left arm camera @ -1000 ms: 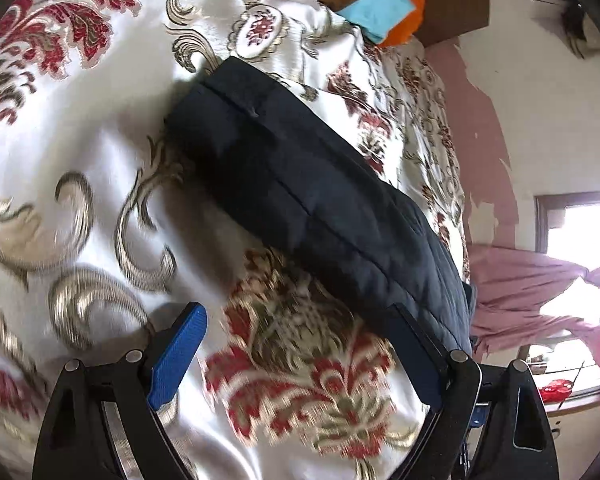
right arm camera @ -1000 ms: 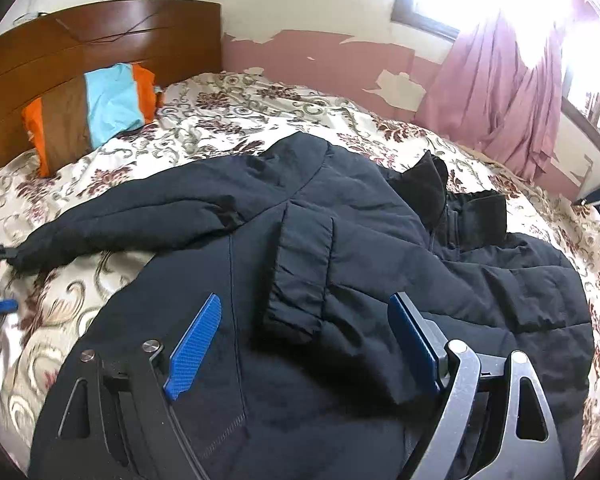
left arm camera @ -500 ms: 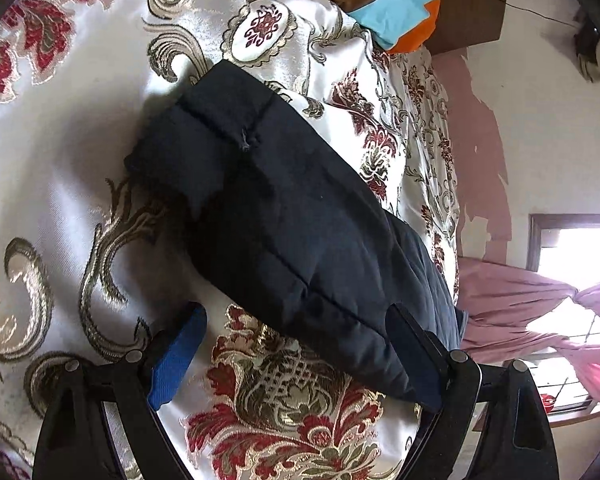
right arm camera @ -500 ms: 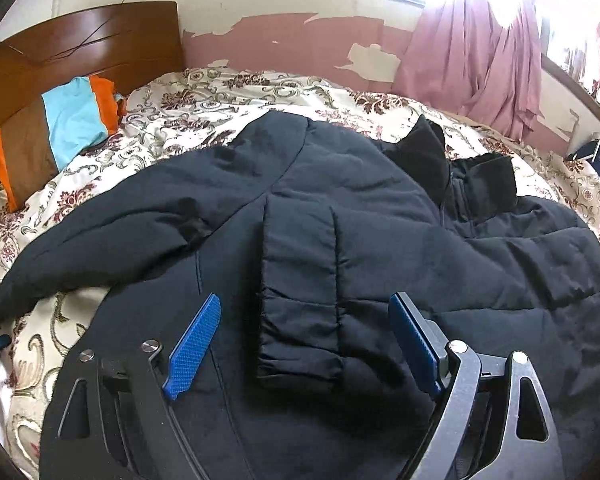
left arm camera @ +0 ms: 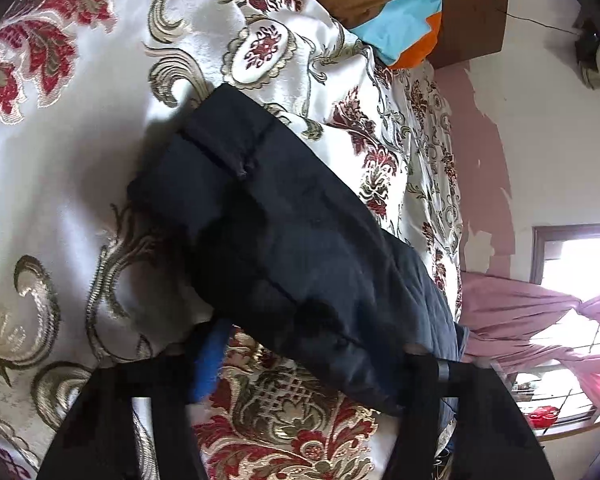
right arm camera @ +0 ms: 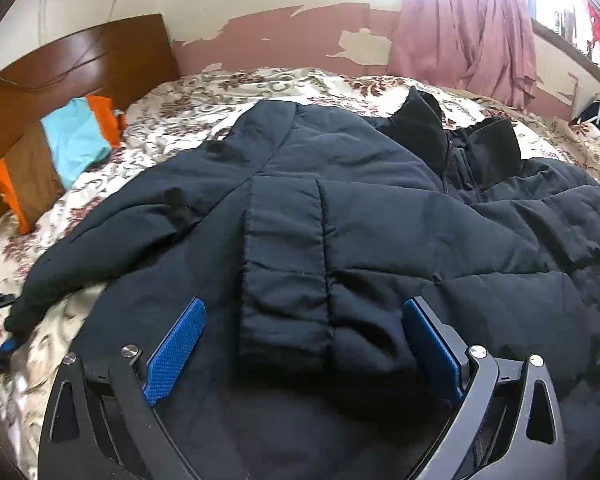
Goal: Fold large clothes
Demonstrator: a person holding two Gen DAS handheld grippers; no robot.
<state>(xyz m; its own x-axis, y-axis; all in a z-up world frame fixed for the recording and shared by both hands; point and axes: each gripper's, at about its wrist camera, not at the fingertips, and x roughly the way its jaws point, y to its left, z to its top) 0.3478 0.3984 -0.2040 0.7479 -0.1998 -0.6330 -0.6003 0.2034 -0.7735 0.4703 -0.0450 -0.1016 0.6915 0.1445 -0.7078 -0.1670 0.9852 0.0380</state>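
Closer now, both tongs (left arm camera: 304, 364) (right arm camera: 304, 350) gape over puffy quilted jacket (right arm camera: 340, 220), seemingly untouched

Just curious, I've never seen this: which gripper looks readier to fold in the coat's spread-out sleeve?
Probably the left gripper: its open jaws already straddle the sleeve. The right gripper hovers open over the coat body.

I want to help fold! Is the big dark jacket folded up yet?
Not yet. The jacket lies spread across the bed, one sleeve stretched out sideways.
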